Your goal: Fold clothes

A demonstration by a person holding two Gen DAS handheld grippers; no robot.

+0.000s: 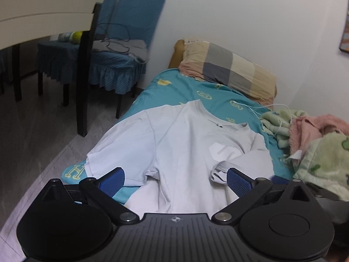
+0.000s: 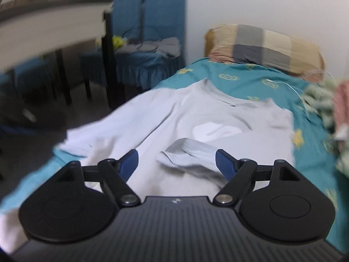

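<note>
A pale lilac T-shirt with a white print lies spread on the teal bed sheet, collar toward the pillow. Its right sleeve is folded in over the chest; the left sleeve lies flat toward the bed's edge. My left gripper hovers over the shirt's lower body, open, its blue pads wide apart with cloth below them and none pinched. My right gripper is open too, just above the folded sleeve, which lies loose between the pads without being pressed. The right view is blurred.
A checked pillow rests at the bed's head against the white wall. Crumpled green and pink blankets and a white cable lie on the right side. Blue-covered chairs and a white table stand left on the grey floor.
</note>
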